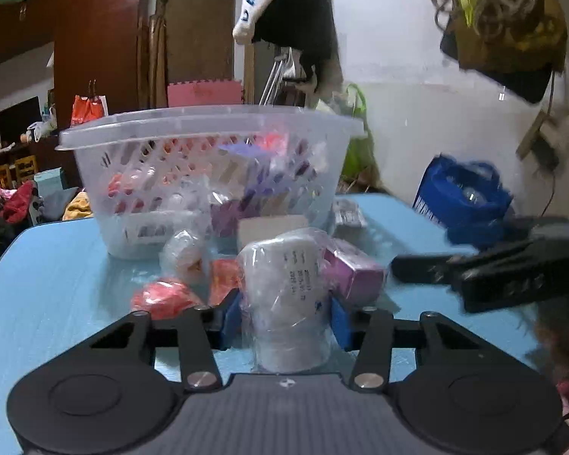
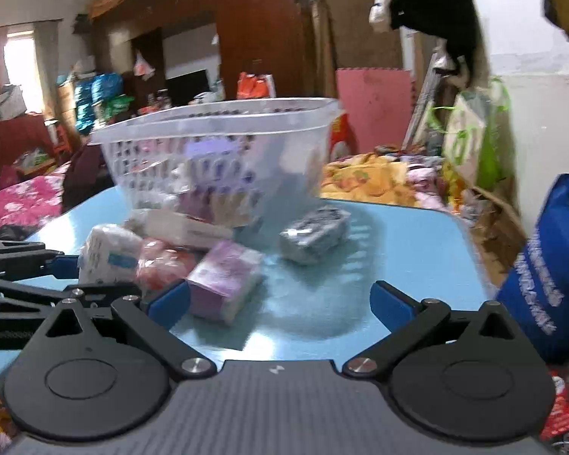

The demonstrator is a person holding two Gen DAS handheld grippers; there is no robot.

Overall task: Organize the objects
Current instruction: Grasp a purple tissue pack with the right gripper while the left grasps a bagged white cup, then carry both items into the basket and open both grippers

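Observation:
A white plastic-wrapped package (image 1: 284,295) stands on the blue table (image 1: 57,265) in front of a clear plastic basket (image 1: 208,125). My left gripper (image 1: 284,320) is shut on it, one blue pad against each side. In the right wrist view this package (image 2: 106,250) shows at the left, beside a blue fingertip (image 2: 62,261) of the left gripper. My right gripper (image 2: 280,299) stands wide open low over the table. A purple box (image 2: 223,280) lies just inside its left finger and nothing is gripped. The basket (image 2: 216,113) holds several small packets.
Red wrapped items (image 1: 163,297), a purple box (image 1: 354,273) and a flat white box (image 2: 186,227) lie around the package. A grey packet (image 2: 315,235) lies further right. A blue bag (image 2: 550,265) stands off the table's right edge. The right gripper's dark fingers (image 1: 474,269) show at the right.

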